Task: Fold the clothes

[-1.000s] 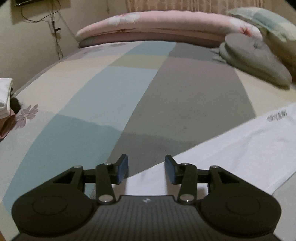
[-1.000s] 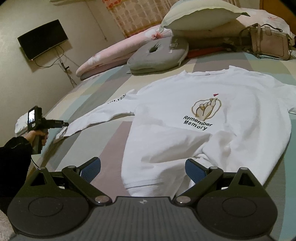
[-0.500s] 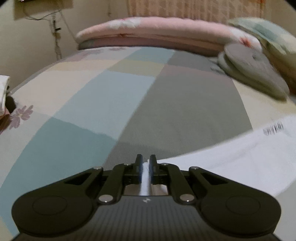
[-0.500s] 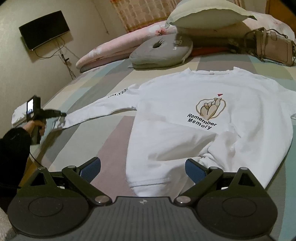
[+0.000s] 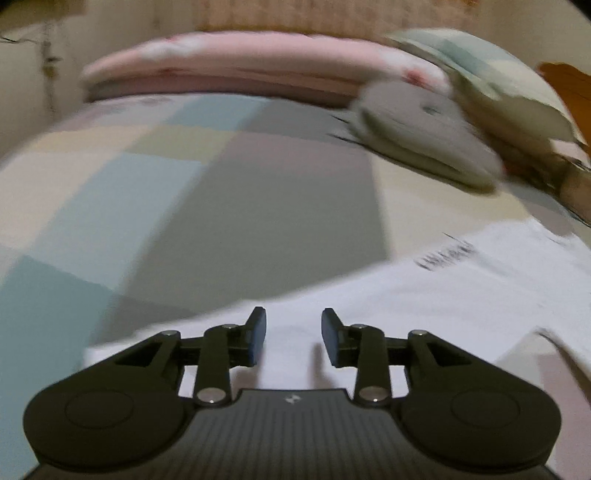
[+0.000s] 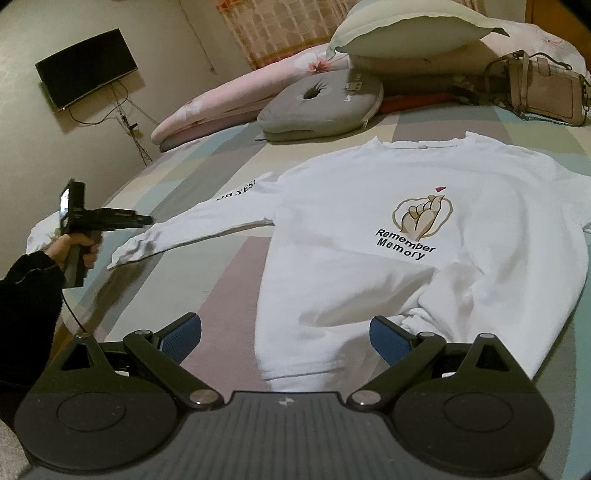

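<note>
A white long-sleeved sweatshirt [image 6: 369, 221] with a "Remember Memory" print lies face up on the bed. Its left sleeve [image 6: 207, 225] stretches out flat toward the bed's left side. A hand in a dark sleeve holds my left gripper [image 6: 146, 220] just above that sleeve near the cuff. In the left wrist view the jaws of the left gripper [image 5: 293, 334] are opening over the white sleeve [image 5: 406, 295], with no cloth pinched between them. My right gripper [image 6: 286, 336] stands wide open above the sweatshirt's hem, holding nothing.
A grey ring cushion [image 6: 321, 103], a pink bolster [image 6: 221, 107], a large pillow [image 6: 413, 29] and a beige handbag [image 6: 543, 92] line the head of the bed. The patchwork sheet [image 6: 221, 295] lies bare left of the shirt. Folded white cloth [image 6: 40, 232] sits at the left edge.
The left gripper shut on the sleeve's cuff, then opened again and moved along the sleeve toward the shirt's body. The right gripper has not moved.
</note>
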{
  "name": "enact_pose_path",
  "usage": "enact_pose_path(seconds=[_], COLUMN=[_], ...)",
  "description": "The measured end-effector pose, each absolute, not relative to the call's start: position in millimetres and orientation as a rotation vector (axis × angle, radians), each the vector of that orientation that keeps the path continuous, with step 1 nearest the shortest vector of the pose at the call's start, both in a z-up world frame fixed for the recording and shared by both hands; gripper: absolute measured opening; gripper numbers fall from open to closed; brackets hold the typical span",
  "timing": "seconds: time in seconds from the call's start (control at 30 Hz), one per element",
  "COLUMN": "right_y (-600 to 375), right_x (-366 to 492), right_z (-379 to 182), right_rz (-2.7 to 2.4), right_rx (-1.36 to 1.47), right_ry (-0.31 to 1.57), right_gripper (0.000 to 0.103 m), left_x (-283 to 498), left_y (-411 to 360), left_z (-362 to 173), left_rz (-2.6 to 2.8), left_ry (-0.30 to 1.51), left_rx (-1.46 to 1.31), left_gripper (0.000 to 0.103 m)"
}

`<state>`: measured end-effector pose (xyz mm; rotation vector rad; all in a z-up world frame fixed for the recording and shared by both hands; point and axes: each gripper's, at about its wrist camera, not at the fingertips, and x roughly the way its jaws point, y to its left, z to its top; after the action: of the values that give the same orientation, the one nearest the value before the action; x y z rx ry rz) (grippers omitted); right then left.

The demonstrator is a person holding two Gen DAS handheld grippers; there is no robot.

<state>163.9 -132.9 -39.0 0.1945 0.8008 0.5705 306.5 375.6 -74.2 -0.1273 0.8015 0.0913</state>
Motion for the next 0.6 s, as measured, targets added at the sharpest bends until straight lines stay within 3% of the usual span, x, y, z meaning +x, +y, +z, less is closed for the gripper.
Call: enact_pose_path(seconds=[0.23, 0.4, 0.5, 0.6], right_y=[-150.1, -164.7, -170.2, -178.2], right_x=[165.7, 171.6, 173.7, 174.3], right_z=[-38.9, -46.6, -48.4, -49.5], right_rz=[0.554, 0.538, 0.504, 0.458], right_rx=[0.221, 0.294, 0.317, 0.299], right_ry=[0.783, 0.777, 0.779, 0.783], right_gripper=[0.100, 0.100, 0.101, 0.103], left_x=[266.7, 272.9, 294.3, 329.6], left_y=[402.1, 375.5, 339.8, 291.2], left_z=[-94.6, -72.0, -51.4, -40.7], left_rz=[0.291, 0.356, 0.229, 0.071], left_ry=[0.839, 0.907, 0.871, 0.866], left_rx=[-0.175, -0.038, -0.060, -0.108], left_gripper=[0.035, 0.031, 0.041, 0.045])
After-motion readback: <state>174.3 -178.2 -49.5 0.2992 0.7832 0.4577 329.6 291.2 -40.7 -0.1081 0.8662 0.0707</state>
